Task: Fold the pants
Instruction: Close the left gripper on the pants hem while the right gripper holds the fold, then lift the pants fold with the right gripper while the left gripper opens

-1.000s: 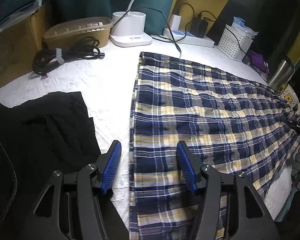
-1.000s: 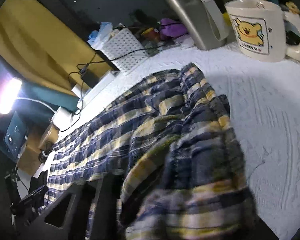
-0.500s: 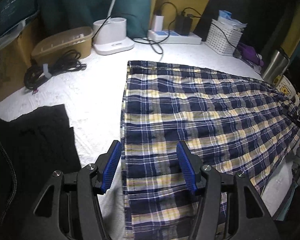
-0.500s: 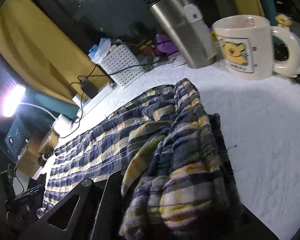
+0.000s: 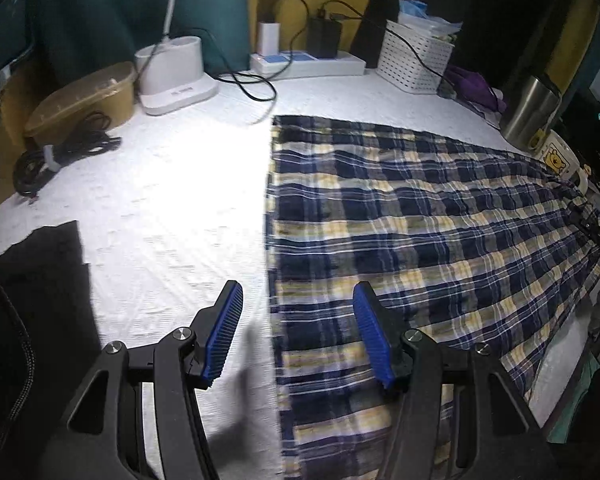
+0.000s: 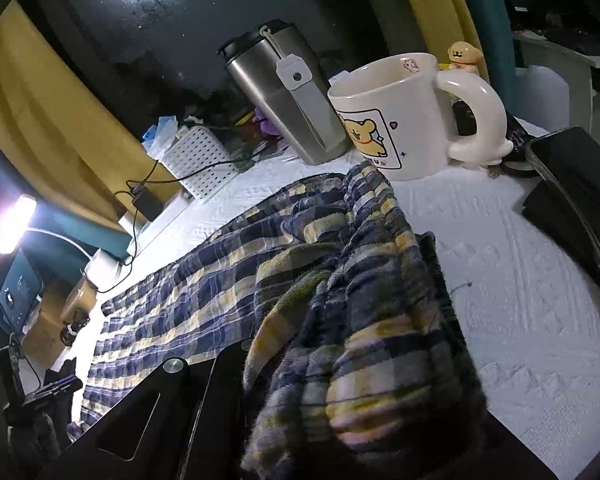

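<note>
Plaid pants (image 5: 420, 220) cover the white table (image 5: 172, 208); right gripper (image 6: 340, 380) seemingly clamps them, left gripper (image 5: 296, 336) agape.

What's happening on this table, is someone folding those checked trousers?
Yes. A person with a gripper in each hand is folding plaid pants spread on a white table cover. The right gripper is shut on the bunched waistband end, near a cartoon mug and steel tumbler. The left gripper is open, empty, above the hem end. No fold is made yet.
</note>
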{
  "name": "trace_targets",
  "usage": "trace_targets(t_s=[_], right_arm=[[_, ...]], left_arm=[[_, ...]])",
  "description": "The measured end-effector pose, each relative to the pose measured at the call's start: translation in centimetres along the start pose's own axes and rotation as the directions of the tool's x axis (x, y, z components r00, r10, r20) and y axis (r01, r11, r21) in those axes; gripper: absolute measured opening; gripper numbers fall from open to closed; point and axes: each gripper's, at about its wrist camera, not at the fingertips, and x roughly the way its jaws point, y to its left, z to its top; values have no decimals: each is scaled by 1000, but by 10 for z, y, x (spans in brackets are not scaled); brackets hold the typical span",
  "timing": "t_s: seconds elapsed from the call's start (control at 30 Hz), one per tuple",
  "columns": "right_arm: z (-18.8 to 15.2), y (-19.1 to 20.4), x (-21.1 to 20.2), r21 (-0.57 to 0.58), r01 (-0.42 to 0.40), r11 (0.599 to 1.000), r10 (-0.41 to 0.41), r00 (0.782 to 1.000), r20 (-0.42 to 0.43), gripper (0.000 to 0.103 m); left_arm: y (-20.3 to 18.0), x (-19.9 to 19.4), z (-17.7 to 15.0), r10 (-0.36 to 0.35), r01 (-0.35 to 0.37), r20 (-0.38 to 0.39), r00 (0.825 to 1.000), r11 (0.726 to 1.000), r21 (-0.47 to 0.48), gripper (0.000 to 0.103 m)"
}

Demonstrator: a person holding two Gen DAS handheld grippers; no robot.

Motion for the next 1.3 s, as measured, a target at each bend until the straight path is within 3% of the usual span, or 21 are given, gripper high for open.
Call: trace_targets(t_s=[0.23,0.3,0.33,0.37,0.47,0.5,0.63,0.67,0.9,0.97,1.03,1.17,1.3], right_arm=[[1,3,8,-15,34,999,-34,999,-24,8],[1,3,10,-16,44,999,-44,998,-34,8],[1,3,11,-18,48,999,-49,998,-38,8],[1,3,12,-20,52,998,-53,998,-42,8],[1,4,14,-23,72,997,-73,996,-47,15],[1,3,13,-22,83,996,-84,995,-45,18],[1,-1,11,-6,98,995,-98,995,-28,51],[2,-1,11,-9,105,994,-105,994,-24,52],[3,-3,11,8,83,997,-83,996,-24,51],[3,-1,11,-3,84,996,-84,996,-29,40],[2,1,12,-7,85,996,-85,996,-30,39],[1,5,14,-15,90,996,-90,995,-31,35],[1,6,12,-9,93,996,-93,995,-19,24]], left_arm=[[-2,13,-5,-12,12,-13,1000,999,37,55],[-1,12,-8,-2,1,2,1000,998,62,37],[1,11,-10,5,-5,9,1000,997,78,21],[0,11,-12,12,-12,7,1000,995,98,11],[2,11,-13,25,-27,19,1000,994,107,5],[5,10,-13,26,-28,21,999,995,100,5],[12,8,-13,20,-22,29,999,997,72,3],[14,8,-13,16,-18,30,999,998,67,3],[20,5,-11,1,-2,36,999,1000,21,7],[21,3,-10,-4,3,39,999,1000,14,9],[22,3,-8,-15,15,41,999,1000,10,11],[19,7,-1,-43,42,55,998,999,30,33],[21,18,7,-33,31,65,997,999,31,32]])
